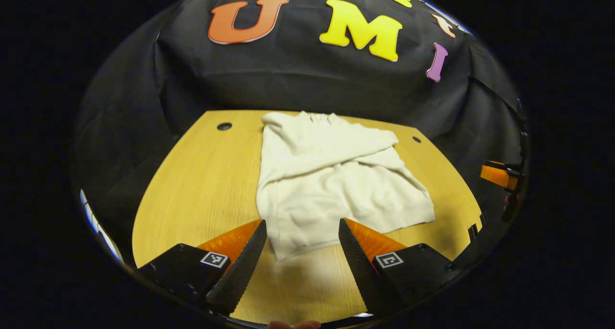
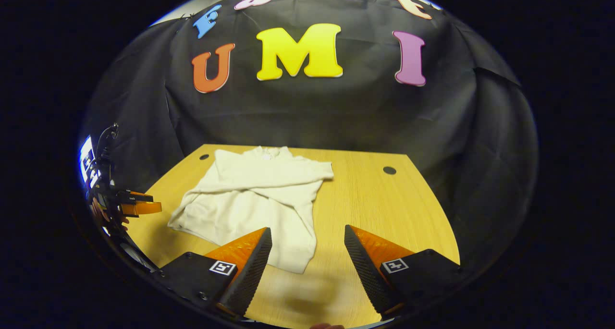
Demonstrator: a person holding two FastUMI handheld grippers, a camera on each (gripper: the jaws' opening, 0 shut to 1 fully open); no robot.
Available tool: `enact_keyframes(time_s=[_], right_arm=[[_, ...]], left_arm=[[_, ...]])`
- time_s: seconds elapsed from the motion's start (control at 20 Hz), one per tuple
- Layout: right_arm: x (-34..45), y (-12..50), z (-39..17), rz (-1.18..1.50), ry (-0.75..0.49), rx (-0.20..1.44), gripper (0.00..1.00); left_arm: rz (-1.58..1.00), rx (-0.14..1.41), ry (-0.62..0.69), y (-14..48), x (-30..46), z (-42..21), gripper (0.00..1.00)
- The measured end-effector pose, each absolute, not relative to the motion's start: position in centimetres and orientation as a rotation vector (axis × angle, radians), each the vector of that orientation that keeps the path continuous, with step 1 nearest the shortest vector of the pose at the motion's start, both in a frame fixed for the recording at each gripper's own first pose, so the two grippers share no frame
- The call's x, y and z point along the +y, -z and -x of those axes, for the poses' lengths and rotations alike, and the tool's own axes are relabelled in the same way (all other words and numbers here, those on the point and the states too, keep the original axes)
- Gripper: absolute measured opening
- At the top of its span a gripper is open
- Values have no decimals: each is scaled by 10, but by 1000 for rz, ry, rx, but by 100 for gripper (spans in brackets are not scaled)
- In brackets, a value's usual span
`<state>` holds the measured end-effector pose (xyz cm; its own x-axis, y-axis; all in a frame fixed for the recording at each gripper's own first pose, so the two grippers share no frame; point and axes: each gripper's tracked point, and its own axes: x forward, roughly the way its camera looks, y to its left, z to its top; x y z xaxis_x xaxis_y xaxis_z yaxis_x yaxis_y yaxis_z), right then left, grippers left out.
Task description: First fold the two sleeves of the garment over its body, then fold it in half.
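Garment (image 1: 336,185), sleeves crossed over body on tabletop (image 1: 202,185); my left tongs (image 1: 302,233) and right tongs (image 2: 307,240) spread near its hem, seemingly for halving.

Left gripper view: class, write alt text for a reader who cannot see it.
A cream garment lies on a wooden table, both sleeves folded across its body, not yet folded in half. The left gripper hovers open over the near hem, touching nothing.
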<state>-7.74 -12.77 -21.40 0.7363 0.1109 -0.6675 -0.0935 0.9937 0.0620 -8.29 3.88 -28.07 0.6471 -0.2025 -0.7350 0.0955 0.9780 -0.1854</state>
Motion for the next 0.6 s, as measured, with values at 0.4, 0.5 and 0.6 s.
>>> enact_keyframes(time_s=[0.4, 0.5, 0.6], right_arm=[[-125, 334, 96, -109, -50, 1005, 94], [-123, 347, 91, -130, -30, 1047, 95], [-121, 355, 86, -138, -19, 1075, 94]], left_arm=[[215, 958, 104, 338, 54, 65, 95], [249, 986, 99, 343, 54, 64, 95], [256, 995, 94, 341, 55, 62, 96]])
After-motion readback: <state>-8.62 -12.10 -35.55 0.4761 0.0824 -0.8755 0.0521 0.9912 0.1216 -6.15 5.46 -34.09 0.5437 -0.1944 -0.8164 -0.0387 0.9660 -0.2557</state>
